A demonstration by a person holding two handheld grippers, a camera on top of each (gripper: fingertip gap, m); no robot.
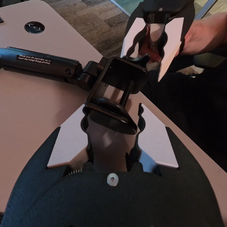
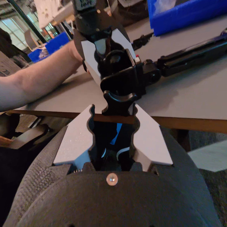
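While the black C-clamp (image 1: 116, 78) lies at the table (image 1: 36, 104) edge (its arm (image 1: 36, 62) stretching away), the left gripper (image 1: 112, 109) stands parted around its lower pad, and the right gripper (image 2: 113, 108) stands parted around the screw knob (image 2: 117, 104), apparently untouched.

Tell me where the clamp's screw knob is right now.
In the right wrist view, the black lobed knob sits centre frame, at the desk edge, between the right gripper's fingertips, just below the black C-clamp bracket.
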